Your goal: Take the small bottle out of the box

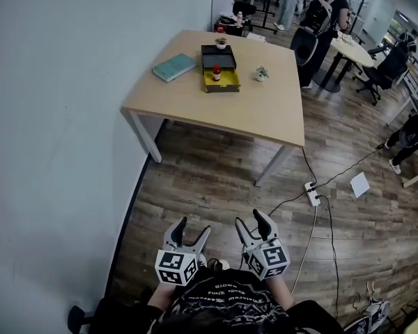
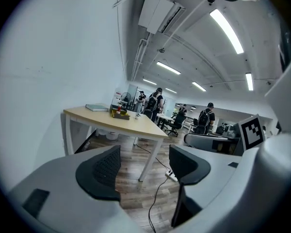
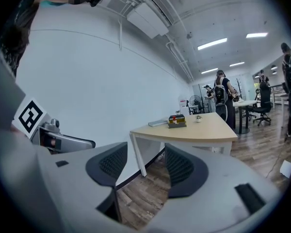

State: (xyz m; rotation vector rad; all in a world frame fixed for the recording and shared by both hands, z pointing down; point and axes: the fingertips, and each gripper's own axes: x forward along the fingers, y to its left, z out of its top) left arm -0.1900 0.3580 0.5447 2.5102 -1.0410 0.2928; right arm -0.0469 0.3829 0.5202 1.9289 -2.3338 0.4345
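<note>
On the far bench (image 1: 265, 110), starting at the left, a teal book (image 1: 174, 67) lies flat. Next comes the box (image 1: 221, 83), yellow with a black part behind, then a little potted plant (image 1: 262, 74). The small bottle (image 1: 216, 72) stands in the box, upright, with its long axis vertical and its red cap on top. It is too small for me to make out a label or which part of the box it sits in. Nearer me, well apart from the bench and over the wooden floor (image 1: 216, 179), my left gripper (image 1: 194, 227) has its fingers spread apart with nothing between them. Just to its right, my right gripper (image 1: 250, 219) is the same, fingers apart and empty. My hands are cut off behind the marker cubes.
</note>
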